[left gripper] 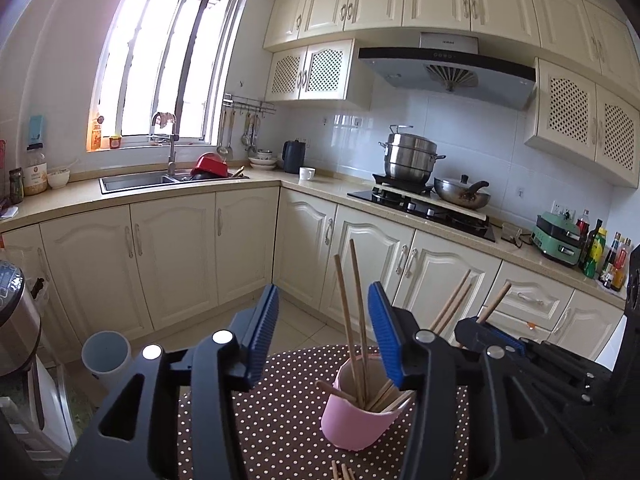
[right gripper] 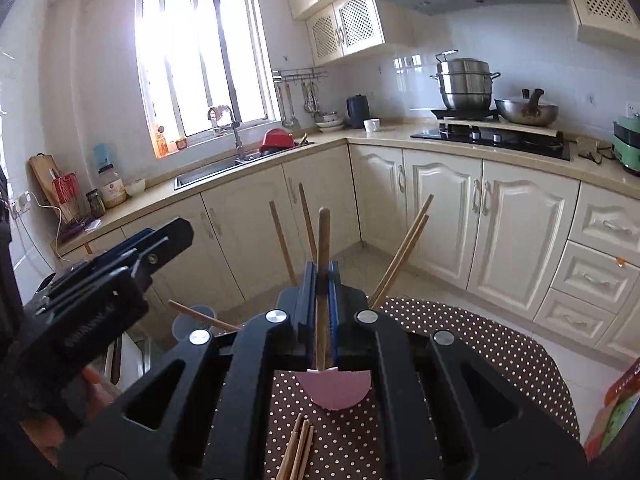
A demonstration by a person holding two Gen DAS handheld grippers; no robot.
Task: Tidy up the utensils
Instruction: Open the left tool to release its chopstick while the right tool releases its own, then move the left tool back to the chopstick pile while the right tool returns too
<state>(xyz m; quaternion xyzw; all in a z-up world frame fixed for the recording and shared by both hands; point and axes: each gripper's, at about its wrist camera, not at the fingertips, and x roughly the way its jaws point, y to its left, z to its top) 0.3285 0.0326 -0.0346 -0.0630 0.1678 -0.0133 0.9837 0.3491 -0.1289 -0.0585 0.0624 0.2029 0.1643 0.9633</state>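
Pink cup point(right gripper: 335, 387) mostly hidden, right tongs point(right gripper: 322, 276) clamped on chopstick point(right gripper: 323, 240), left tongs point(left gripper: 324, 320) apart

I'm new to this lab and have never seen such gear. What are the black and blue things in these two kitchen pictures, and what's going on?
They are two handheld claws; a person squeezes one in each hand, and each carries a camera looking along its fingers. In the left camera's picture, the left claw stands open, nothing gripped, just above a pink cup of wooden chopsticks. In the right camera's picture, the right claw is shut on one chopstick, held upright over that cup. The cup stands on a brown polka-dot tablecloth, where a few loose chopsticks still lie.
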